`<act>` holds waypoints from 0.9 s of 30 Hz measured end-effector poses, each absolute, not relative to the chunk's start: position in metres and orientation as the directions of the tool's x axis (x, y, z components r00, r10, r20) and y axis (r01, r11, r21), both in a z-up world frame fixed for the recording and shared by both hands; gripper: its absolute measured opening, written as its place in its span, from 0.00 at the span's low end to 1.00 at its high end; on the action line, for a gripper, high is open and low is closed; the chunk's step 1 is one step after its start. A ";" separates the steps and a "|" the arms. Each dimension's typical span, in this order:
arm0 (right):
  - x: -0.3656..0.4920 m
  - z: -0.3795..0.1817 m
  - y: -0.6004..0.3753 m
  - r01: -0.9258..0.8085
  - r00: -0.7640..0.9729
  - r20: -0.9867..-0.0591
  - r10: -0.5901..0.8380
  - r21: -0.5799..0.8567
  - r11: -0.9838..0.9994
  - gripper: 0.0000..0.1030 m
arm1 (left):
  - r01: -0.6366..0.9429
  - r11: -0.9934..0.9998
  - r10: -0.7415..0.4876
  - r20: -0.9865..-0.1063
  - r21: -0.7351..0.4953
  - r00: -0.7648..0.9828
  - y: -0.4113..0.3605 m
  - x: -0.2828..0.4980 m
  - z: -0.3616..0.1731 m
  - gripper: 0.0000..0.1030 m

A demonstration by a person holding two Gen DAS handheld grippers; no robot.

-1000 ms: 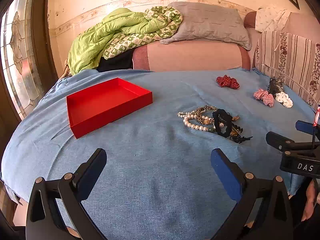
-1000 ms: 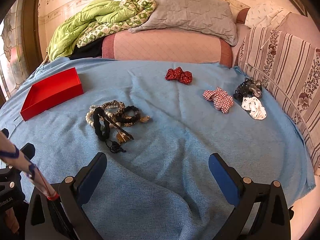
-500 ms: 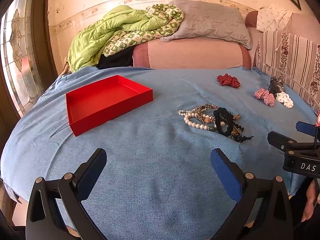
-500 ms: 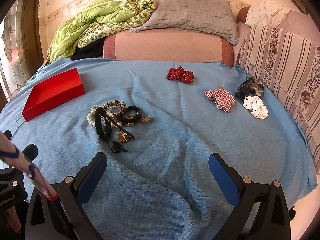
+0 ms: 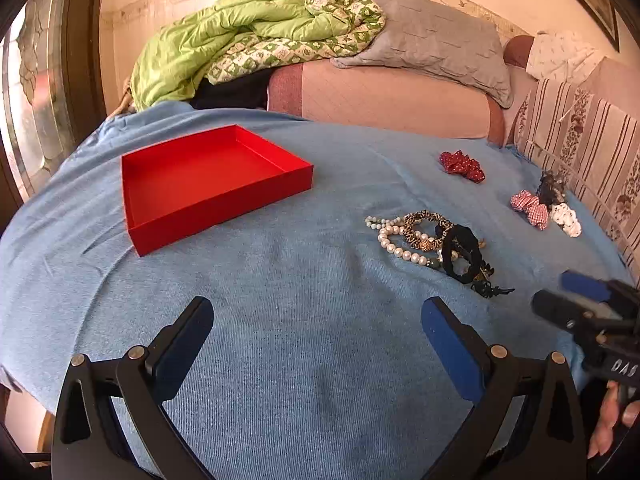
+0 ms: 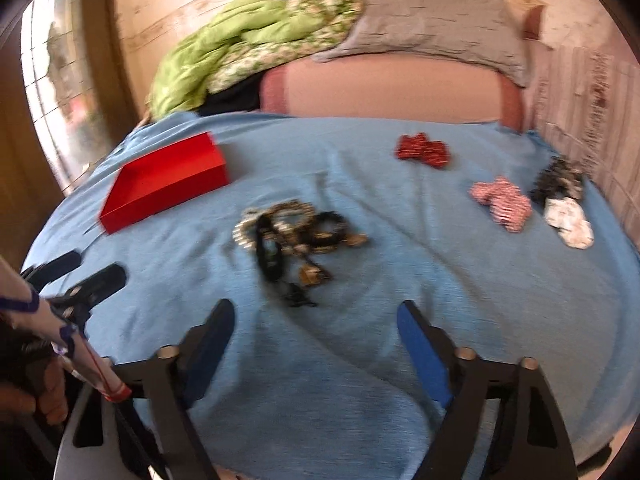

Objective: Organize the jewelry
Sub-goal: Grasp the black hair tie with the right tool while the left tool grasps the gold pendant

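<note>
Setting: a bed under a blue blanket (image 5: pixel 304 340), with a green quilt (image 5: pixel 224 52) and grey pillow (image 5: pixel 436 48) heaped at 12 o'clock.
Jewelry: a tangled jewelry pile (image 5: pixel 436 244) of pearl strand, leopard-print bangle and black band lies on the blanket at 2 o'clock in the left wrist view, well apart from the red tray (image 5: pixel 208 184) at 10 o'clock.
Scrunchies: a red one (image 5: pixel 462 166), then checked, dark and white ones clustered near the striped cushion (image 5: pixel 592 160) at 3 o'clock.
Left gripper (image 5: pixel 318 328): jaws spread wide, nothing between them, over bare blanket.
Right gripper (image 6: pixel 316 328): jaws closing, still apart, nothing between them; the pile sits just beyond its fingertips.
</note>
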State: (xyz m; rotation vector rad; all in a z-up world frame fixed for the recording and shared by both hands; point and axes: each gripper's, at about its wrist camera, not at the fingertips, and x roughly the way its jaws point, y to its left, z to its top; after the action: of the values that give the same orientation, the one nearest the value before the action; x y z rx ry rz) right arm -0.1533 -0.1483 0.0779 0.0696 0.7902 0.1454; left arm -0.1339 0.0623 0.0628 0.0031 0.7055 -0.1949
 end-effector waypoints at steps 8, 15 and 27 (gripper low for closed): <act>-0.123 0.075 -0.137 -0.180 0.637 -0.727 0.256 0.182 0.967 0.40 | 0.213 0.975 -0.204 -0.653 -0.066 0.730 0.058 -0.127 0.062 0.86; -0.089 0.073 -0.130 -0.204 0.592 -0.747 0.303 0.224 0.953 0.24 | 0.212 0.974 -0.212 -0.680 -0.084 0.702 0.058 -0.119 0.055 0.86; -0.080 0.090 -0.158 -0.197 0.688 -0.628 0.364 0.320 0.927 0.10 | 0.275 0.954 -0.278 -0.700 -0.120 0.658 0.046 -0.113 0.050 0.86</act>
State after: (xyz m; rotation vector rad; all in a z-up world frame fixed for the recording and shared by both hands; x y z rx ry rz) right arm -0.0799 -0.1580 0.0903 0.2355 0.7502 0.3171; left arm -0.1131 0.0458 0.0503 -0.0038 0.7933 -0.3136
